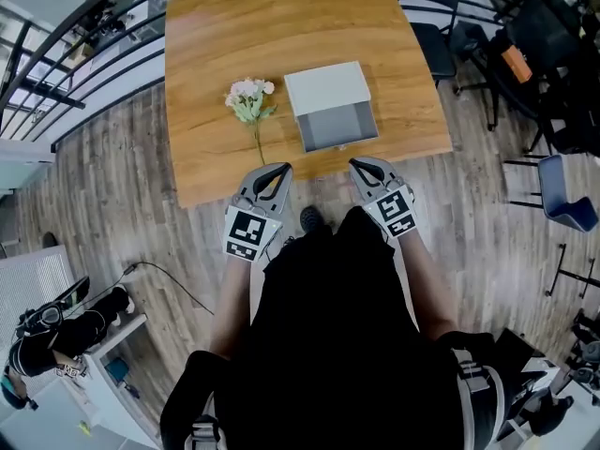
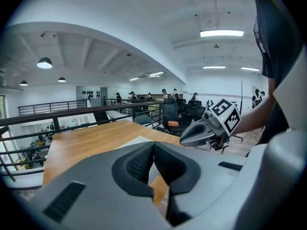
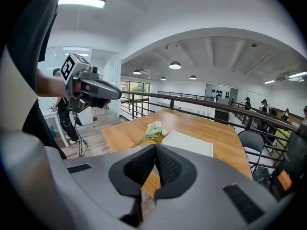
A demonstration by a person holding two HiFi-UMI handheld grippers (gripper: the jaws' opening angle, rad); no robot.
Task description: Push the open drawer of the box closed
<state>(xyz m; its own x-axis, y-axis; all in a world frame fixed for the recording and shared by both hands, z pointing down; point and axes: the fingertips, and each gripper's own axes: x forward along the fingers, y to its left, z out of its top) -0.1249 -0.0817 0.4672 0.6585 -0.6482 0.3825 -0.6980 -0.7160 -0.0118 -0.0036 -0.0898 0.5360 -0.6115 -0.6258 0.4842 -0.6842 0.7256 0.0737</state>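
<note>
The left gripper [image 1: 279,171] and right gripper [image 1: 358,165], jaws pressed together on nothing, hover before the open drawer [image 1: 337,126], probably readied as blunt pushers.

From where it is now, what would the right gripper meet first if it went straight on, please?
Probably the open drawer, whose front is just ahead of the shut right gripper; depth is unclear.

White box [image 1: 326,88], grey drawer [image 1: 337,125] — pale-pink flowers [image 1: 249,90], tan table [image 1: 281,22].
</note>
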